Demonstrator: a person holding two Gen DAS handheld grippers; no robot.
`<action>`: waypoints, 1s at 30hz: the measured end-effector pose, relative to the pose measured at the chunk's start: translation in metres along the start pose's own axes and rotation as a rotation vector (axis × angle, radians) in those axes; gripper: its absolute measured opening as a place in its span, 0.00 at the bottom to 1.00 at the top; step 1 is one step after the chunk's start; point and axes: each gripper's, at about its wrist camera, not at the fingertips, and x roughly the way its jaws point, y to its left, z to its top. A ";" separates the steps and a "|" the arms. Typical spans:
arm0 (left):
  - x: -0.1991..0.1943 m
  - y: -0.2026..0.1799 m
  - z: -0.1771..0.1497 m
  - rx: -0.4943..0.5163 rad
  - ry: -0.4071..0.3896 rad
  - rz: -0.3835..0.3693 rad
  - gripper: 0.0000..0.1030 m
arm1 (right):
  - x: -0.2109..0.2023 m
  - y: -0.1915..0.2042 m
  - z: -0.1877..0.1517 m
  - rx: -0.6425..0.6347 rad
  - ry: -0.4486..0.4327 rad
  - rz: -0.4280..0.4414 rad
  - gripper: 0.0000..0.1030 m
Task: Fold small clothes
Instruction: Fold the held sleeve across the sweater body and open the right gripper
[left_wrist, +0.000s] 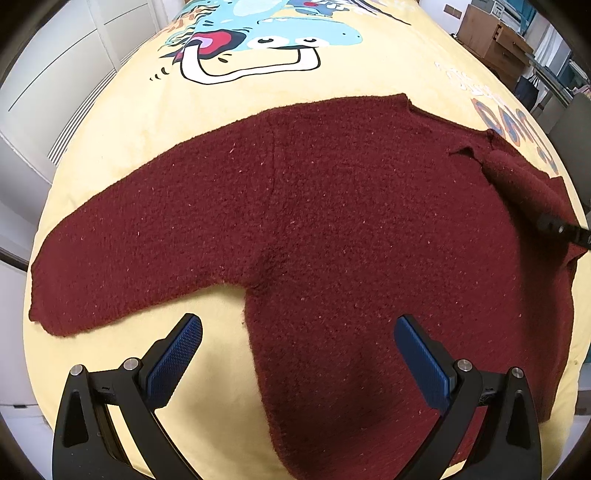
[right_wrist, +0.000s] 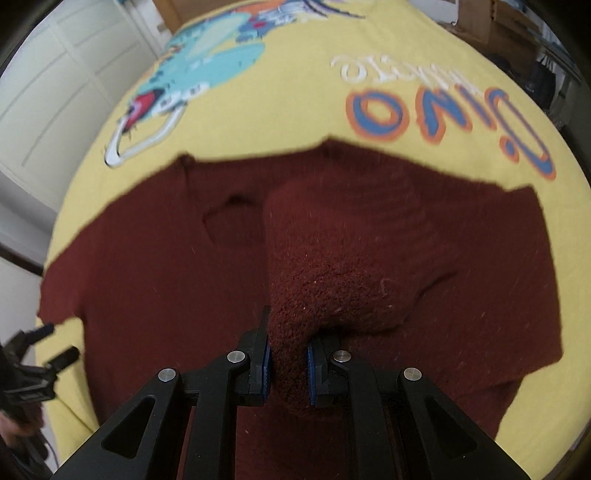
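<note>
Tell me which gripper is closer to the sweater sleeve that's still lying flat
Left. The left gripper hangs open just below the flat sleeve, near the armpit. The right gripper is across the sweater, shut on the other sleeve.

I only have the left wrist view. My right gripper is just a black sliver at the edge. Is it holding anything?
Observer: Yes, the right gripper is shut on the sweater's right sleeve.
Operator: Sleeve lifted or flat?
Observer: Bunched and raised, drawn in over the sweater body.
Operator: Does your view show my left gripper?
Observer: Yes, the left gripper is open, over the yellow blanket beside the sweater's side edge.
</note>
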 end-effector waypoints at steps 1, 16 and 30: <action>0.000 0.000 0.000 0.001 0.001 0.000 0.99 | 0.004 0.000 -0.002 -0.002 0.011 -0.008 0.14; 0.001 0.000 -0.008 0.009 0.000 0.005 0.99 | 0.006 -0.014 -0.006 -0.034 0.077 -0.171 0.76; -0.005 -0.090 0.025 0.220 -0.039 -0.076 0.99 | -0.049 -0.086 -0.061 0.048 0.054 -0.184 0.79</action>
